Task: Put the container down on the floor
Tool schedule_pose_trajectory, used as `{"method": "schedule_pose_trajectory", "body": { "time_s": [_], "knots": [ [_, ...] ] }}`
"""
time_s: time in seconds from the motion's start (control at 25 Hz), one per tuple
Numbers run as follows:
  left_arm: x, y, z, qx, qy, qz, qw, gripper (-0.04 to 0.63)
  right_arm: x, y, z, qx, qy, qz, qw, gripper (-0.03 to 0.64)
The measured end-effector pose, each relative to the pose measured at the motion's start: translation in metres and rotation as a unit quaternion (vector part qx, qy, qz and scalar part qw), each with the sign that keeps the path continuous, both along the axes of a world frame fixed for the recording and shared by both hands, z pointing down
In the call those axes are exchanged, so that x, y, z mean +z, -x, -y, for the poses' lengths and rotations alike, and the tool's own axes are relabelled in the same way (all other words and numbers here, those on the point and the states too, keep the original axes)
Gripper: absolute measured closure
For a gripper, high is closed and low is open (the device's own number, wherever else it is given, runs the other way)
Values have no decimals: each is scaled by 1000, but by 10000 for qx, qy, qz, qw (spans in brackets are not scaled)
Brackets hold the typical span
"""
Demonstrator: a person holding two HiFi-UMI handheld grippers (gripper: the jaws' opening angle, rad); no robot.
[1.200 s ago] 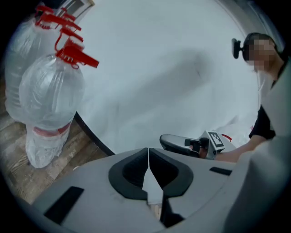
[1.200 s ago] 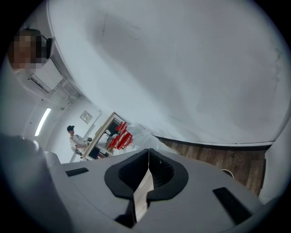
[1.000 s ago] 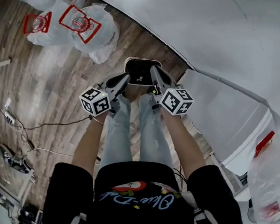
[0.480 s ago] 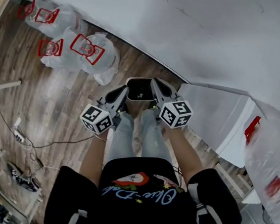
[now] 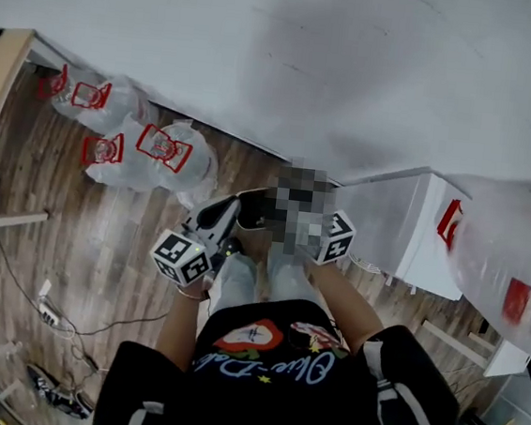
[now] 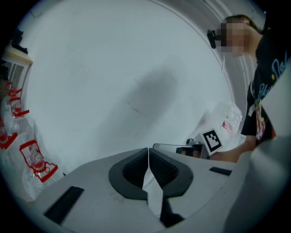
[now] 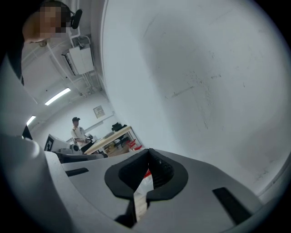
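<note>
Left gripper (image 6: 148, 151) and right gripper (image 7: 148, 154) are each holding their jaws pressed tight together, with no gap showing between the dark pads. They are sitting on either side of the container (image 5: 254, 209), a shallow dark tray with a pale rim, just left of the centre of the head view. Each appears to be nipping a thin edge of it (the rim itself is too slim to make out between the pads). A person in a black shirt is standing over it, arms reaching forward.

Compared with a second ago, both grippers and the container are riding higher. The wooden floor (image 5: 102, 237) is now looking farther away at the lower left of the frame. The clear plastic bags (image 5: 154, 153) with red prints are shrinking toward the upper left, and the white wall (image 5: 310, 61) is filling the whole top half. In the left gripper view the container's rim is showing against bare wall, not floor.

So the container is hanging in the air, well apart from the floor. Judging by this, the setting-down is not under way yet: the load is travelling upward, and a full lowering is still lying ahead.
</note>
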State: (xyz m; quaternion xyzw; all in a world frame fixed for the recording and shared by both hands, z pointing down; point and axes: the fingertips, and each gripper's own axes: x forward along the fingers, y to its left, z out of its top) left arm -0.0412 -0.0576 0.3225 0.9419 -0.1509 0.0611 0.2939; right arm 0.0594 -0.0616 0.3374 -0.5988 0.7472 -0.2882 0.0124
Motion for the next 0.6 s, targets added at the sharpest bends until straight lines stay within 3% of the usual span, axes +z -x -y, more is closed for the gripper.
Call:
{"method": "schedule_pose_trajectory", "body": {
  "time_s": [0.16,0.6],
  "knots": [
    [-35,1,8,-45,-167,-115,9998,586,-36,2,3,-38,-218,140,9997,617],
    [-113,-26,1,12,-855,-262,9960,586,-119,-11,-5,-165,-920,-148,9955,617]
  ]
}}
